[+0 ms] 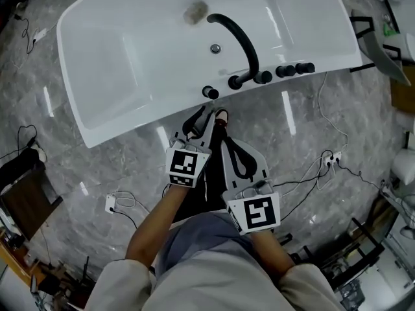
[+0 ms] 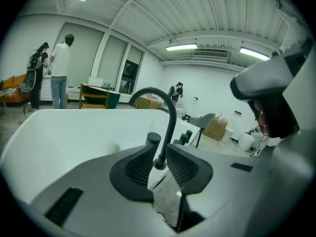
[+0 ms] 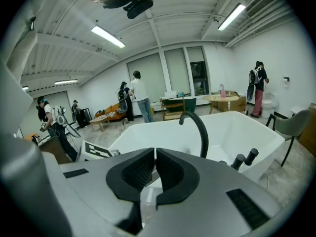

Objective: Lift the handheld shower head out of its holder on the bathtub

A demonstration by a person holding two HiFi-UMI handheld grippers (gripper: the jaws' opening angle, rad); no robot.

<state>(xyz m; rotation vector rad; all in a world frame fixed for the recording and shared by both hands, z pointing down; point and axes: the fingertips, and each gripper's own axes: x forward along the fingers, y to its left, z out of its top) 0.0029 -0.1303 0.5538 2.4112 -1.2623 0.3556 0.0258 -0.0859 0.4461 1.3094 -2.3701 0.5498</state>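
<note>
Shower head (image 2: 153,138) upright on bathtub (image 2: 59,147) rim, just ahead of left hand-held gripper (image 2: 159,157), jaws apart, empty; right hand-held gripper (image 3: 155,164) closed, empty, farther back.

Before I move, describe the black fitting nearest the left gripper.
On the white bathtub, a row of black fittings lines the near rim beside the tall curved black spout. The one meant is the short black cylinder at the row's left end, standing alone left of the spout's base.
</note>
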